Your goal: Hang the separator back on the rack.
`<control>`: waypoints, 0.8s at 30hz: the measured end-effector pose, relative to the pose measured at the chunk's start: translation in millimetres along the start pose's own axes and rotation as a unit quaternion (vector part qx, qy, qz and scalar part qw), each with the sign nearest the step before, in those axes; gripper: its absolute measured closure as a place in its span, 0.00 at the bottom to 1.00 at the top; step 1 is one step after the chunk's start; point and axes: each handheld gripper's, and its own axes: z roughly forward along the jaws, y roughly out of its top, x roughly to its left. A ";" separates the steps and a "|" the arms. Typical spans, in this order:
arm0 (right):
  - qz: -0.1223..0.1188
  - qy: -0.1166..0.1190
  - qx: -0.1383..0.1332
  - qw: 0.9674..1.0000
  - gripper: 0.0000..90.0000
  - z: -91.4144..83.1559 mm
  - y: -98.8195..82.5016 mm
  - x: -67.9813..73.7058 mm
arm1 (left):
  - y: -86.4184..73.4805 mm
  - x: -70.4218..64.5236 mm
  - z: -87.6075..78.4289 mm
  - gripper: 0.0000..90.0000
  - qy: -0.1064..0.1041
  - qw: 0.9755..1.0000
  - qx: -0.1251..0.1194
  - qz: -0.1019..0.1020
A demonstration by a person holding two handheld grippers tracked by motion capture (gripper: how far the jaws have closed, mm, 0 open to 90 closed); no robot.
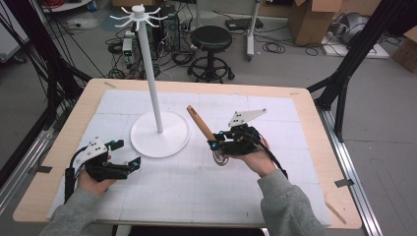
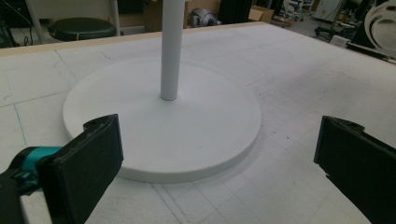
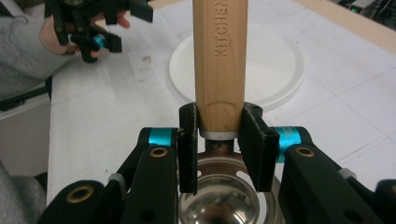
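The right gripper (image 1: 214,143) pinches a wooden-handled kitchen utensil (image 3: 219,60) at the base of its handle, just above the metal bowl (image 3: 219,196), and holds it off the foam mat (image 1: 206,196). The handle's long axis slants up and away toward the rack (image 1: 154,93), whose hooks (image 1: 139,15) sit at the top of the pole, well above the handle's free end. The right hand is the nearer. The left gripper (image 1: 127,153) rests with its jaws spread and empty, facing the rack's base (image 2: 159,126).
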 end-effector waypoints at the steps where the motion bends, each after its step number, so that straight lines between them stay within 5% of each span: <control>1: 0.000 0.000 0.000 1.000 0.77 0.0 0.0 0.0 | 0.0 0.0 0.0 0.02 0.000 1.000 0.000 0.000; 12: 0.008 -0.010 -0.039 0.999 0.77 -5.8 13.1 -7.3 | 0.2 0.5 -1.9 0.02 -0.002 1.000 -0.005 -0.002; 24: -0.010 -0.015 -0.078 0.997 0.77 -11.3 31.8 -8.6 | 0.5 -0.2 -5.4 0.02 -0.003 1.000 -0.012 -0.003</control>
